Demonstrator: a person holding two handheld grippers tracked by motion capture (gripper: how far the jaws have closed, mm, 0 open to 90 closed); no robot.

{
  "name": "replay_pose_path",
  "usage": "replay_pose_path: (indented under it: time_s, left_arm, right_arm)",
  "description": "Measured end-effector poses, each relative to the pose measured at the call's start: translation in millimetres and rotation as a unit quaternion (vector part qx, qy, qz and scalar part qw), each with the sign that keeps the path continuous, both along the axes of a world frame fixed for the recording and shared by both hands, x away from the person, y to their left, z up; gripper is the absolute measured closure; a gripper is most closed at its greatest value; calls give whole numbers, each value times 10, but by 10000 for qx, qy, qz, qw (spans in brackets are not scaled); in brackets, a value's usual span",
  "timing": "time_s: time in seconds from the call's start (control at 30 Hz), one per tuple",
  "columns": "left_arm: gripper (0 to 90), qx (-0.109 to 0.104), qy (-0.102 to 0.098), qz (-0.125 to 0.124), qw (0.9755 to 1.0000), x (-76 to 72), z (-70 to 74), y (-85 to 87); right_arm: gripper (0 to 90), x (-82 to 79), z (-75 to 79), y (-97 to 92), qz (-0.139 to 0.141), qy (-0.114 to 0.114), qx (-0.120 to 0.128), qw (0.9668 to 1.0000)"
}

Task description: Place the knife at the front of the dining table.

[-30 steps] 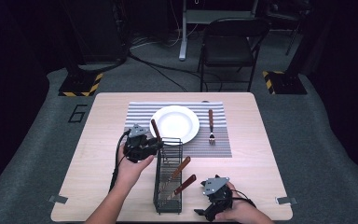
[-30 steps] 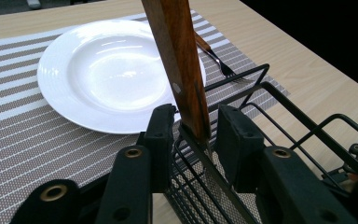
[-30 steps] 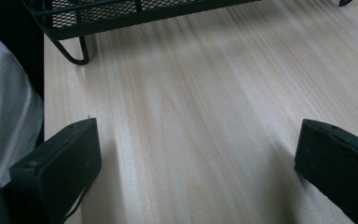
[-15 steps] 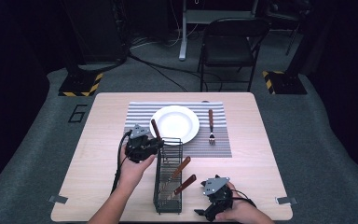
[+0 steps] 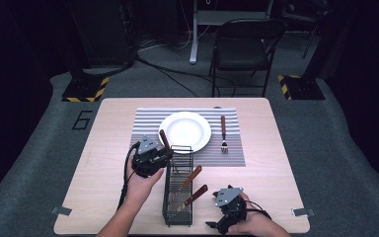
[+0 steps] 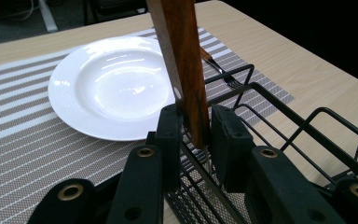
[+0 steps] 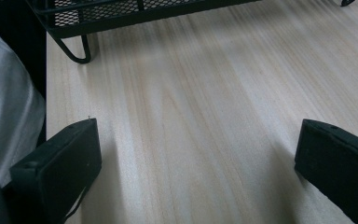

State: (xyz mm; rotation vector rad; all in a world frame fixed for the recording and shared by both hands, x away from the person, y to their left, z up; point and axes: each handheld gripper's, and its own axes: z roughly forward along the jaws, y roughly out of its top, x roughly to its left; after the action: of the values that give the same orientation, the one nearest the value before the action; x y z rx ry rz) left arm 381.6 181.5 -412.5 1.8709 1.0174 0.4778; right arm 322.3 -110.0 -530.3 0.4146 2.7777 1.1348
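Left gripper [image 5: 164,157]: we find its jaws pinching a wooden-handled utensil [image 6: 182,60] low on the handle, having just closed on it. In the left gripper view the handle rises steeply between the two pads [image 6: 170,135], tilted a little off upright, its lower end dipping into the caddy. From the high view we see the handle tip poking up at the caddy's far end, just beside the plate.

We go on by size. Table [image 5: 103,148]: pale wood. Striped placemat [image 5: 148,118]: on the far half of the table. White plate [image 5: 184,131]: on the mat, empty. Black wire caddy [image 5: 178,212]: standing lengthwise near the front edge between the two hands, its far end overlapping the mat. Two more wooden-handled pieces [image 5: 192,186]: leaning inside it, tilted right. Fork [image 5: 223,132]: flat on the mat just right of the plate, tines toward us.

Right gripper [image 5: 220,224]: low at the table's front edge, right of the caddy, jaws spread wide over bare wood, nothing between them.
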Motion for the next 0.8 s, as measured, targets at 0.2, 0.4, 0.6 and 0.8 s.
replay_pose_path:
  time_s: [0.2, 0.4, 0.6, 0.8]
  left_arm:
    - [771, -70, -73, -153, 9998, -25, -1, -63]
    - [797, -168, -64, -286, 9994, 26, -9, -103]
    - [796, -266, -74, -282, 9992, 89, -36, -162]
    - [794, -291, -105, -312, 9990, 110, -52, -196]
  right_arm:
    - [0, 0, -1, 0, 0, -3, 7, 10000]
    - [0, 1, -1, 0, 4, -1, 7, 10000]
    - [0, 0, 0, -1, 2, -1, -3, 10000]
    - [0, -20, 1, -2, -101, 118, -19, 9999]
